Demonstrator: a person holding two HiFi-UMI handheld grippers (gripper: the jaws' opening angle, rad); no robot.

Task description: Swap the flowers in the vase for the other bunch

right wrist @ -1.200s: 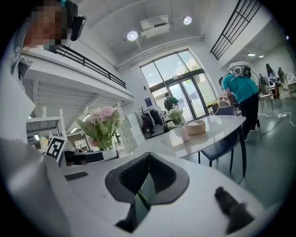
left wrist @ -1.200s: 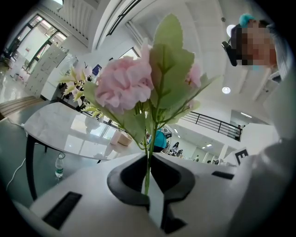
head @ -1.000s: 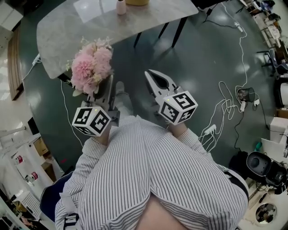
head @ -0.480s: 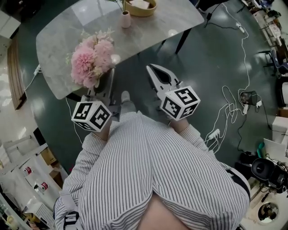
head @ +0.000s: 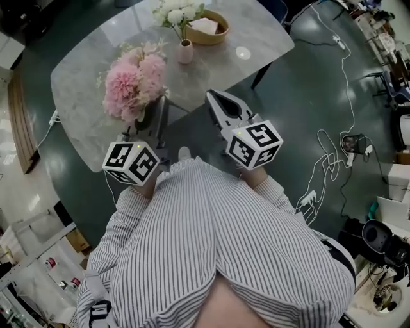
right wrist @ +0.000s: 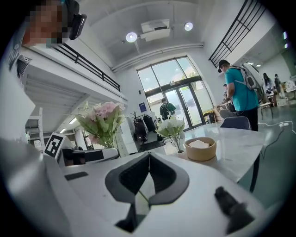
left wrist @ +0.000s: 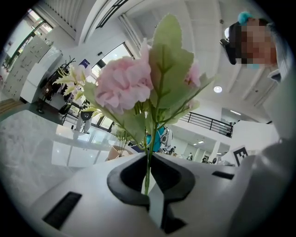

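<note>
My left gripper is shut on the thin green stem of a pink flower bunch and holds it upright over the near edge of the marble table. In the left gripper view the stem runs up from between the closed jaws to the pink blooms. A small pink vase with white flowers stands further back on the table. My right gripper is shut and empty, beside the left one at the table's edge; its view shows the white flowers ahead.
A wooden bowl with something white in it sits right of the vase. Cables trail over the dark floor to the right. A chair back and a person in a teal shirt are beyond the table's far side.
Both grippers and the pink bunch have moved forward to the table. The table fills more of the head view, and the vase of white flowers and the bowl have come into sight.
</note>
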